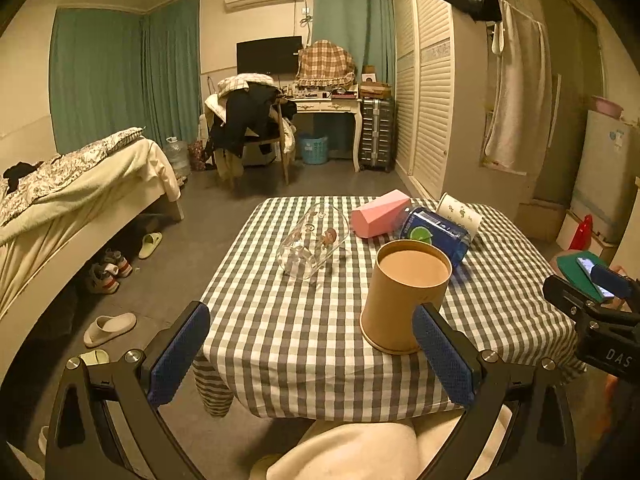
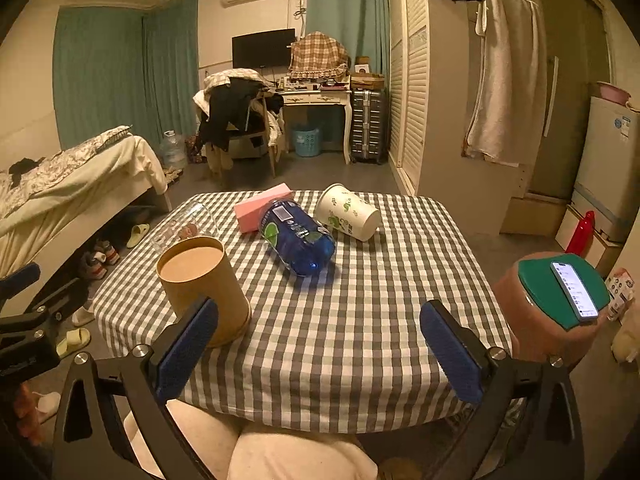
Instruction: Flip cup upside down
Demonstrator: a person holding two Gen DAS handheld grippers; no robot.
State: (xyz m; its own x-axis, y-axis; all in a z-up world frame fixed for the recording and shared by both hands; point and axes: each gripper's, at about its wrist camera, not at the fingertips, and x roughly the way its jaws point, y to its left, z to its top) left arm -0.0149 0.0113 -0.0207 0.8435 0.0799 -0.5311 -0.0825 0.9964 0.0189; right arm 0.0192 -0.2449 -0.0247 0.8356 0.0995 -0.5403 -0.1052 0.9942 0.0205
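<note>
blue-padded left gripper (image 1: 312, 354), jaws apart and empty, sits nearest the brown paper cup (image 1: 406, 300), just ahead-right, axis vertical; right gripper (image 2: 320, 350) also spread wide, empty.

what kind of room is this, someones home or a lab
Most likely a lived-in bedroom or studio flat, not a lab. An unmade bed with a cream blanket sits at the left, a chair piled with clothes stands by a white desk, and a small table with a grey checked cloth holds cups.
</note>
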